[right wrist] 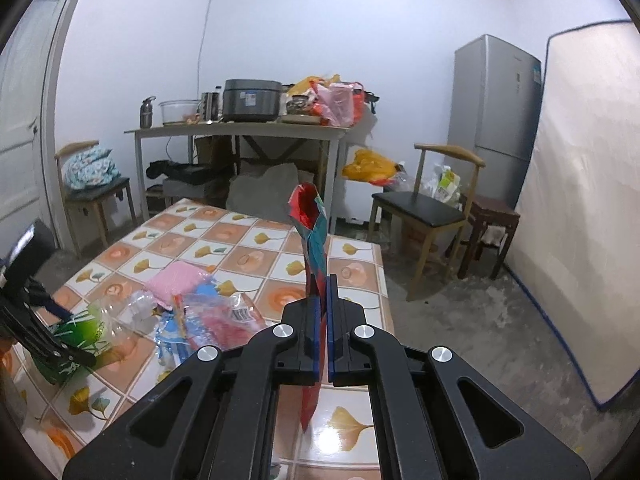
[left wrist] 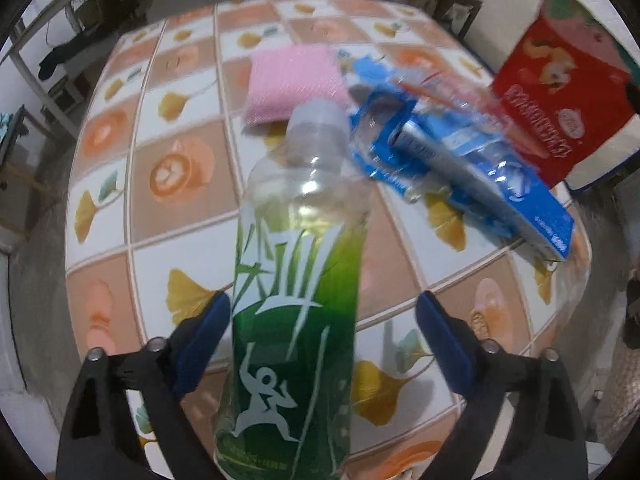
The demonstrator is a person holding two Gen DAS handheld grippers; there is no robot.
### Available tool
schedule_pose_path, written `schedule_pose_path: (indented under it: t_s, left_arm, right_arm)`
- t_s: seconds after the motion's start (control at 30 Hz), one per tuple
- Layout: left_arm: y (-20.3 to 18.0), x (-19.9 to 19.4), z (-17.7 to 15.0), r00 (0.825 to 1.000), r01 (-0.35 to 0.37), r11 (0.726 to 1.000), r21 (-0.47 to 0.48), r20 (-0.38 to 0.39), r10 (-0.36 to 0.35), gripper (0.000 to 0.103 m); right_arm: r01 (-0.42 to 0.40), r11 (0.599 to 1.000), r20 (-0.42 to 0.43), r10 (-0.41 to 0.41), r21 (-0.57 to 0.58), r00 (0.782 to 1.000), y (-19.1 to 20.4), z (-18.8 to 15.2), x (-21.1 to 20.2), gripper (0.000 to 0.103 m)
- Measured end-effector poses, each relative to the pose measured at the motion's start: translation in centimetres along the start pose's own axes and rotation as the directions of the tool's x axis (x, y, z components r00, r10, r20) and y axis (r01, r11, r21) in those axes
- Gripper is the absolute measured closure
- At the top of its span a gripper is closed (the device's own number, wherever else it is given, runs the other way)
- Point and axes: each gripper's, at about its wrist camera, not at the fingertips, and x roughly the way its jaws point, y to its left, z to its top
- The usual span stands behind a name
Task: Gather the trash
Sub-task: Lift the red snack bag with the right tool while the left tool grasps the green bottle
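Bottle [left wrist: 296, 280] lengthwise between open left claw [left wrist: 324, 340] – cap pointing away

Red snack bag [left wrist: 560, 92]: carried large white characters, upside down and too blurred to read.
Green bottle [left wrist: 288, 320]: label showed white brush-style characters and a white figure; none legible.
Blue box [left wrist: 500, 192]: small print, unreadable.
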Motion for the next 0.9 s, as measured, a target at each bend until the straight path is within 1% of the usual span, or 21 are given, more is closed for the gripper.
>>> schedule_pose_path:
  t_s: [0.1,0.17,0.23,0.47,0.63,0.9]
  left_arm:
    - [0.4,0.3,0.3,1.000,-0.010,1.000,-0.020,-0.019,0.009,0.026]
    - [1.0,0.2,0.4,1.000,0.001,0.999,-0.053,-0.028,-0.003,0.038]
    - [1.2,0.0,0.4,1.000,0.001,0.998,-0.066,-0.028,-0.003,0.044]
    - [1.4,-0.7,-0.1,0.999,0.033,0.996,-0.087,-0.006,-0.033,0.046]
    - [1.9,-2.1,-1.1,0.998,0.055,0.991,-0.120,0.030,-0.051,0.047]
    - [2.7,-4.2,-2.7,0.992,0.109,0.981,-0.161,0.083,-0.097,0.047]
  right_arm:
    - [0.005,1.000,0.010,-0.005,0.018,1.000,-0.5,-0.1,-0.2,0.103]
    - [0.009,1.000,0.013,-0.009,0.026,1.000,-0.9,-0.1,-0.3,0.103]
    - [0.014,0.999,0.017,-0.014,0.036,1.000,-1.3,-0.2,-0.5,0.103]
    - [0.035,0.998,0.043,-0.038,0.054,0.998,-2.2,0.0,-1.7,0.103]
    - [0.069,0.996,0.054,-0.071,0.049,0.996,-2.6,0.0,-2.2,0.103]
    - [0.076,0.995,0.067,-0.080,0.060,0.995,-2.6,0.7,-2.7,0.103]
